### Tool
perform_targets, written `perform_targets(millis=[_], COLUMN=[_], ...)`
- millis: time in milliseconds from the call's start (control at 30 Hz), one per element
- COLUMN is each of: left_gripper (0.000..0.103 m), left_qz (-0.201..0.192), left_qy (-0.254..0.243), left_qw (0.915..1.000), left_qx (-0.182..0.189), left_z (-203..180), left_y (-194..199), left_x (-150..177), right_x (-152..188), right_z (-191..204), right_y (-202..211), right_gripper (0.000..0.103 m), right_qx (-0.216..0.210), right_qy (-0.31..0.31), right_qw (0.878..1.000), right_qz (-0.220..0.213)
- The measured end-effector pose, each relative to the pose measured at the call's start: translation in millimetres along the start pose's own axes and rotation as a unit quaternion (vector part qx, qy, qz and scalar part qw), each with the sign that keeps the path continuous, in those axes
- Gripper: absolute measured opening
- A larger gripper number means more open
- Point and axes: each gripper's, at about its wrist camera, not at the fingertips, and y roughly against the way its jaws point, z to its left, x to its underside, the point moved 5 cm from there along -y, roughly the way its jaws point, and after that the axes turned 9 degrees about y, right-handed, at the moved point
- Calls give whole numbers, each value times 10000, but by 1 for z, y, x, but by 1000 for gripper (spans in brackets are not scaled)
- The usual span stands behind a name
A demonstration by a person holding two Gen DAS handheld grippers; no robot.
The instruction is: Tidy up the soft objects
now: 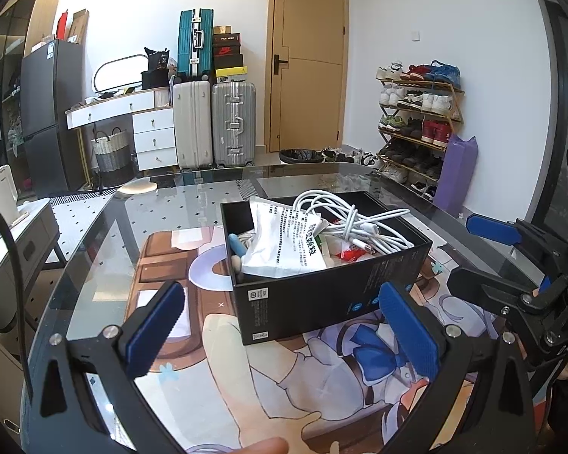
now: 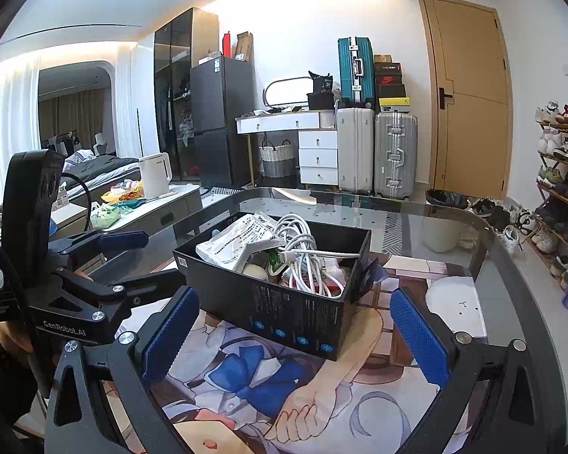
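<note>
- The left tongs point(image 1: 280, 325) are hovering wide apart, empty, before a black box point(image 1: 322, 283).
- White cables point(image 1: 344, 219) and a printed white packet point(image 1: 284, 242) are lying inside it.
- The box is sitting on the glass bench point(image 1: 106, 249).

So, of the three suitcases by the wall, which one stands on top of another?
The teal suitcase. It stands on the white suitcase; the silver suitcase beside them is on the floor.

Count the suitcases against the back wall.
3. A white suitcase and a silver suitcase stand side by side left of the door; a teal suitcase stands on top of the white one. None looks hidden.
</note>
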Motion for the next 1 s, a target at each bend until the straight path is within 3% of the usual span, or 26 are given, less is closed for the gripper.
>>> perform_targets(millis=[1000], left_gripper=[103], left_qz=[-14], left_qy=[-1], left_qw=[10000], left_qx=[-8], left_z=[3], left_y=[1], left_x=[0], right_x=[-1], right_z=[1], right_y=[-1], right_gripper=[102], right_qx=[2], right_qy=[3], right_qw=[10000], right_qz=[-23])
